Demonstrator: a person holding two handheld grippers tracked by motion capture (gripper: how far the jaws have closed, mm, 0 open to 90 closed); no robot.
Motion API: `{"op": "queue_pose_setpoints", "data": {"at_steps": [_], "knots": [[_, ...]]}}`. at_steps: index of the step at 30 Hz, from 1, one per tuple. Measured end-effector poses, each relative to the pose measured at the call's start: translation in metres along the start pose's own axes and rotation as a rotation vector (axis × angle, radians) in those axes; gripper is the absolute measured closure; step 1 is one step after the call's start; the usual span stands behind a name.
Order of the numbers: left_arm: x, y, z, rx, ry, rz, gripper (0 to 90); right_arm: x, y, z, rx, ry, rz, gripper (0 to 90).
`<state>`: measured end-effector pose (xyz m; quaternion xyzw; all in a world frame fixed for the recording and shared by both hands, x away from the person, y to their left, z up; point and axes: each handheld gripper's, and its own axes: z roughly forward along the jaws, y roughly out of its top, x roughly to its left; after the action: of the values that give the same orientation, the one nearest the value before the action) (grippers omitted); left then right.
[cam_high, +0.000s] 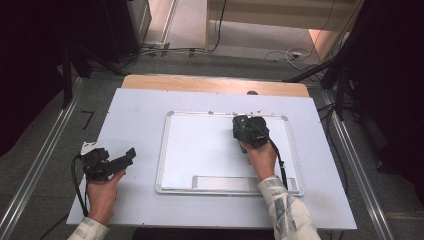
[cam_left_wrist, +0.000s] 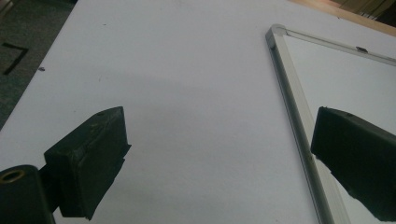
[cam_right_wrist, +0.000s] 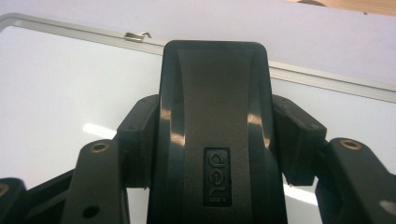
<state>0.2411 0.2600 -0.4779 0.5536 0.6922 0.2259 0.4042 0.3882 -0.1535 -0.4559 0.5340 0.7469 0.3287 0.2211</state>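
We see a pale lilac-white rectangular surface (cam_high: 135, 115) laid over a wooden board whose tan strip (cam_high: 200, 83) shows along the far edge. Grey carpeted floor (cam_high: 50, 150) with metal rails (cam_high: 35, 170) runs along both sides; loose cables (cam_high: 280, 55) lie on the floor beyond the far edge, beside pale wooden furniture (cam_high: 280, 12).

A white rectangular whiteboard with a silver aluminium frame (cam_high: 200, 145) lies flat near the middle of the surface, slightly toward its right edge, with a grey tray strip along its near side.

The right gripper (cam_high: 250, 131) sits over the far right part of the whiteboard. Its fingers (cam_right_wrist: 140, 140) are clamped on a black plastic rectangular eraser block with an embossed logo (cam_right_wrist: 215, 140), which stands against the whiteboard close to the far frame rail.

The left gripper (cam_high: 122, 160) rests near the left edge of the surface, well apart from the whiteboard. Its fingers (cam_left_wrist: 88, 163) stand wide apart with nothing between them, pointing toward the whiteboard's far left corner.
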Motion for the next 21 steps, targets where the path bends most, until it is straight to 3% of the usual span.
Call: {"op": "queue_pose_setpoints", "data": {"at_steps": [21], "knots": [[0.0,0.0,0.0,0.001,-0.001,-0.002,4.2,-0.056,-0.005,0.006,0.024,-0.117,0.07,37.9]]}}
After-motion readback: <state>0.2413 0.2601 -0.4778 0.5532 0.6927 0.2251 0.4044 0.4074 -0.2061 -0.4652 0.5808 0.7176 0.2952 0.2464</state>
